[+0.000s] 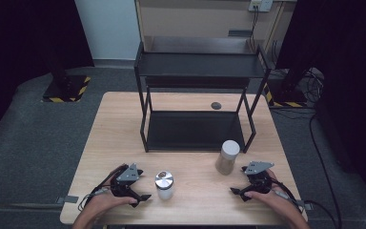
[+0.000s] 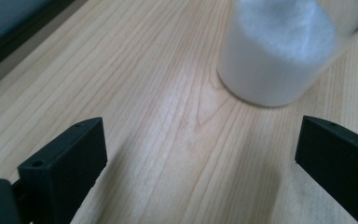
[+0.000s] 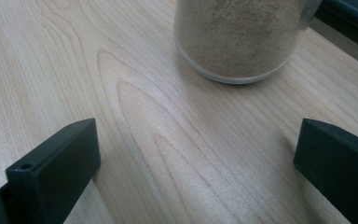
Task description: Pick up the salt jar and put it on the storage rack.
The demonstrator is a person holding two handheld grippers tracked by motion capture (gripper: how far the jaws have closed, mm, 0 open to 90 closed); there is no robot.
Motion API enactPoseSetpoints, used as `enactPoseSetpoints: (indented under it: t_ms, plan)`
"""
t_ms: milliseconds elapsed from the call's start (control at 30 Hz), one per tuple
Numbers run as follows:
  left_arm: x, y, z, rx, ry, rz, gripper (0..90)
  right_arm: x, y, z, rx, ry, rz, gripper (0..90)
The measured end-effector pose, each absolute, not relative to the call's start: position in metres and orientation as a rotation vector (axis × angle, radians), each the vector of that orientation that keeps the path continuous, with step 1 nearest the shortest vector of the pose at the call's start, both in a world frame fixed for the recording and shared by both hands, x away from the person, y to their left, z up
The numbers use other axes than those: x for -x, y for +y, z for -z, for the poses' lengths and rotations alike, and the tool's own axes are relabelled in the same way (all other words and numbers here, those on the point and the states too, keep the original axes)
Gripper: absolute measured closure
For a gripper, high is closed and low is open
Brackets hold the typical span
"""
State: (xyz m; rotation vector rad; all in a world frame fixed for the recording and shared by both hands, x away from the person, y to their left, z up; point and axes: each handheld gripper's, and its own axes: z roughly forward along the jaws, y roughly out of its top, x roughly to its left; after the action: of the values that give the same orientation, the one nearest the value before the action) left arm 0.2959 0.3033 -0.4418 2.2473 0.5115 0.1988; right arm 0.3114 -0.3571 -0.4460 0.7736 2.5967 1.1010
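1. Left hand-held gripper [image 1: 142,185] rested on the desk [image 1: 114,124] near the front edge, jaws spread, gripping nothing.
2. Right hand-held gripper [image 1: 238,180] also sat on the desk, jaws spread wide, empty.
3. White-filled jar [image 1: 164,185] stood upright just beside the left hand-held gripper; short, clear, shiny metal lid, white powder inside, blurred up close.
4. Tan-filled jar [image 1: 228,157] stood upright near the right hand-held gripper; taller, clear, pale lid, sandy granules inside.
5. Black two-tier shelf [image 1: 198,67] stood behind both jars, the tan-filled jar close to its front right leg.
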Motion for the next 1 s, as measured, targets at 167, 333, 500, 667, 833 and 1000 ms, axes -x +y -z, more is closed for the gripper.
enactPoseSetpoints:
  t_ms: [167, 333, 500, 667, 833, 1000]
  plan:
    - [-0.294, 0.297, 0.439, -2.24, 0.489, -0.203, 0.8, -0.311, -0.357, 0.446, -0.774, 2.597, -1.101, 1.1]
    - [-0.294, 0.293, 0.438, -2.228, 0.478, -0.203, 0.8, -0.311, -0.357, 0.446, -0.772, 2.596, -1.101, 1.1]
    - [-0.292, 0.287, 0.436, -2.221, 0.47, -0.214, 0.8, -0.311, -0.357, 0.446, -0.774, 2.597, -1.101, 1.1]
    - [-0.292, 0.282, 0.436, -2.211, 0.459, -0.211, 0.2, -0.311, -0.357, 0.446, -0.773, 2.596, -1.101, 1.1]
    - [-0.292, 0.276, 0.436, -2.203, 0.446, -0.197, 0.5, -0.311, -0.357, 0.446, -0.774, 2.597, -1.101, 1.1]
    - [-0.293, 0.27, 0.436, -2.202, 0.432, -0.185, 0.7, -0.311, -0.357, 0.446, -0.773, 2.597, -1.101, 1.2]
